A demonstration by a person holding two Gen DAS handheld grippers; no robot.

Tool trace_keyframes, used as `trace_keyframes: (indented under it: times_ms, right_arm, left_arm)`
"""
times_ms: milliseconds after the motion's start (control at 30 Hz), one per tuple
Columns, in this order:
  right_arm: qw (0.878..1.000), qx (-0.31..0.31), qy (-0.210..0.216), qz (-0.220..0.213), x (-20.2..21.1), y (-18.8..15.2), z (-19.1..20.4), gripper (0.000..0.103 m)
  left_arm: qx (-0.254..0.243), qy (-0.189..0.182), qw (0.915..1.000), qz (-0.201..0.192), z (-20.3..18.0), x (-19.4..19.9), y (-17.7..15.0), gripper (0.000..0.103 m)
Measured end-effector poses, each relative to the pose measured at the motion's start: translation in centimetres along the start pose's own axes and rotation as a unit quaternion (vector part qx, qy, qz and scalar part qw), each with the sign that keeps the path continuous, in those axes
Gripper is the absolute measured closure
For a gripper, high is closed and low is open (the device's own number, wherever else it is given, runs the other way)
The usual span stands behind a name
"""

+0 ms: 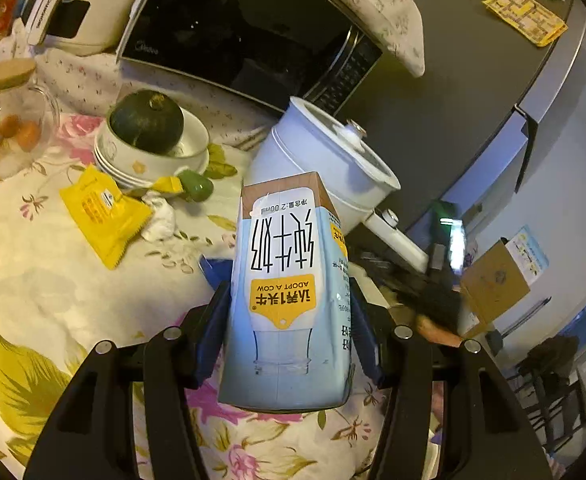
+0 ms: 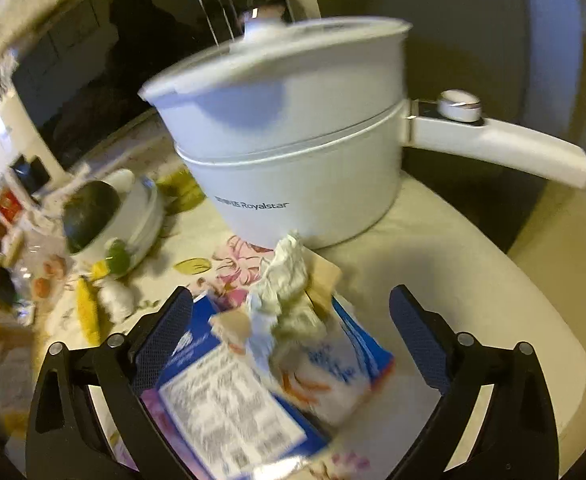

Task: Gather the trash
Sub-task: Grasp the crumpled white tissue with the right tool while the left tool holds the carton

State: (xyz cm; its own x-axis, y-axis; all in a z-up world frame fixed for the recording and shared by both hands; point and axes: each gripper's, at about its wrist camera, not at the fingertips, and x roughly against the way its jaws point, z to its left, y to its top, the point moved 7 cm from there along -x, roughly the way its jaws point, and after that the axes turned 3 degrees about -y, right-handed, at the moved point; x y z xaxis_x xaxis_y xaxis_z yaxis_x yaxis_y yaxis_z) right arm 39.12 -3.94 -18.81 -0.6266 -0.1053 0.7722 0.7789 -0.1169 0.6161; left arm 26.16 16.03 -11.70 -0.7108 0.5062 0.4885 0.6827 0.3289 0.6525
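Observation:
My left gripper (image 1: 289, 300) is shut on a pale blue milk carton (image 1: 289, 292), held upside down above the floral tablecloth. A yellow snack wrapper (image 1: 103, 218) and a crumpled white tissue (image 1: 159, 220) lie on the cloth to its left. My right gripper (image 2: 291, 312) is open, its blue pads either side of a torn blue-and-white carton (image 2: 253, 392) stuffed with crumpled tissue (image 2: 285, 280); neither pad clearly touches it. The yellow wrapper (image 2: 87, 312) and the white tissue (image 2: 115, 300) also show at the left of the right wrist view.
A white Royalstar electric pot (image 2: 293, 152) with a long handle stands just behind the torn carton; it also shows in the left wrist view (image 1: 325, 168). Stacked bowls with a dark green squash (image 1: 147, 122), a glass jar (image 1: 9, 120), a black microwave (image 1: 249, 28) and the table edge at right.

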Motion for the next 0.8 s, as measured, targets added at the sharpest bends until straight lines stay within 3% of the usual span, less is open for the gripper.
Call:
trace_keyframes:
  times_ms: [67, 100, 133, 167, 233, 467, 800]
  right_arm:
    - [1.000, 0.002, -0.007, 0.015, -1.6, -0.2, 0.1, 0.029]
    - [1.000, 0.005, -0.008, 0.022, -2.2, -0.5, 0.1, 0.049]
    - [1.000, 0.008, -0.021, 0.016, -2.5, -0.6, 0.0, 0.062]
    - [1.000, 0.007, -0.018, 0.007, -2.4, -0.6, -0.1, 0.066]
    - [1.000, -0.011, 0.015, -0.003, -1.7, -0.4, -0.4, 0.091]
    - [0.998, -0.032, 0.039, -0.040, 2.6, -0.1, -2.2, 0.092]
    - [0.996, -0.020, 0.018, -0.091, 10.5, -1.4, -5.6, 0.092]
  left_arm:
    - [0.001, -0.003, 1.0000, -0.002, 0.2, 0.3, 0.2, 0.048]
    - [0.001, -0.003, 1.0000, -0.004, 0.3, 0.4, 0.3, 0.048]
    - [0.001, -0.004, 1.0000, -0.005, 0.3, 0.5, 0.3, 0.048]
    - [0.000, -0.005, 1.0000, -0.005, 0.2, 0.6, 0.4, 0.048]
    - [-0.003, -0.003, 1.0000, -0.007, 0.2, 0.6, 0.4, 0.048]
    - [0.002, -0.009, 0.9998, -0.018, -0.3, 0.9, 0.5, 0.048]
    - [-0.028, -0.033, 0.9990, -0.014, -3.9, 1.2, -0.6, 0.048]
